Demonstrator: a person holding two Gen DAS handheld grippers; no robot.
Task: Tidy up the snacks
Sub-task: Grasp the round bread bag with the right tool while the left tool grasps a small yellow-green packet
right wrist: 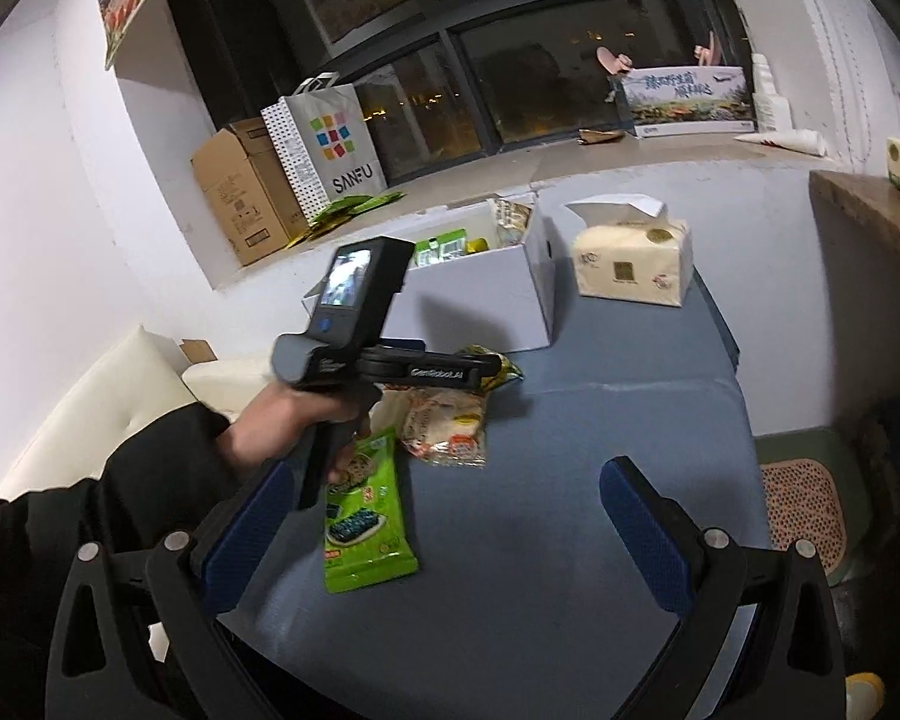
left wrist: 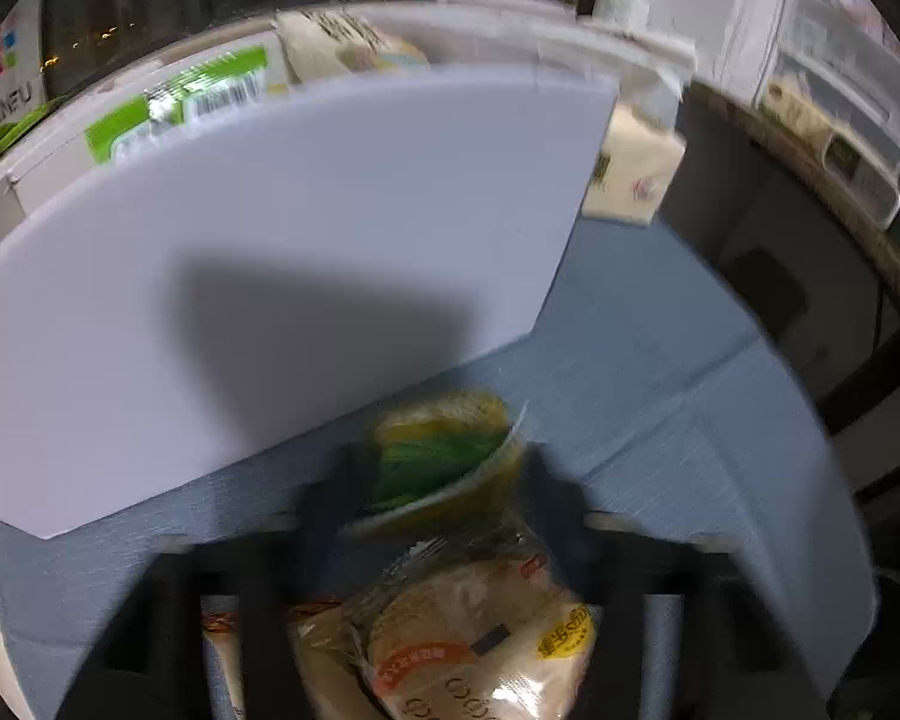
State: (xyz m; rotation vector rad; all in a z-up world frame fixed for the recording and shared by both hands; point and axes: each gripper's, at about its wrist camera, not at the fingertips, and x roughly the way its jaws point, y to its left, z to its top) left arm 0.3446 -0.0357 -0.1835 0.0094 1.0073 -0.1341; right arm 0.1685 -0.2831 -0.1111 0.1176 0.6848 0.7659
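Snacks lie on a blue table (right wrist: 570, 540). The right gripper (right wrist: 444, 534) is nearest, low over the table, with its two blue fingers far apart and nothing between them. Just past its left finger lies a green seaweed pack (right wrist: 363, 516), flat on the table. A little farther lies a pale bread pack (right wrist: 450, 423). A hand (right wrist: 288, 420) in a dark sleeve holds the left gripper (left wrist: 438, 474) over that spot, tipped down. In the left wrist view its fingers sit close on both sides of a yellow and green snack bag (left wrist: 444, 450). They seem to pinch the bag, but the picture is blurry there. The bread pack lies right under that gripper. Behind the snack bag stands a white box (right wrist: 480, 294), open on top, with green packs (right wrist: 444, 249) and other packs inside. A tissue pack (right wrist: 630, 264) sits to the right of the box. Farthest back, a shopping bag (right wrist: 330, 144) and a cardboard box (right wrist: 240, 192) stand on the window ledge.
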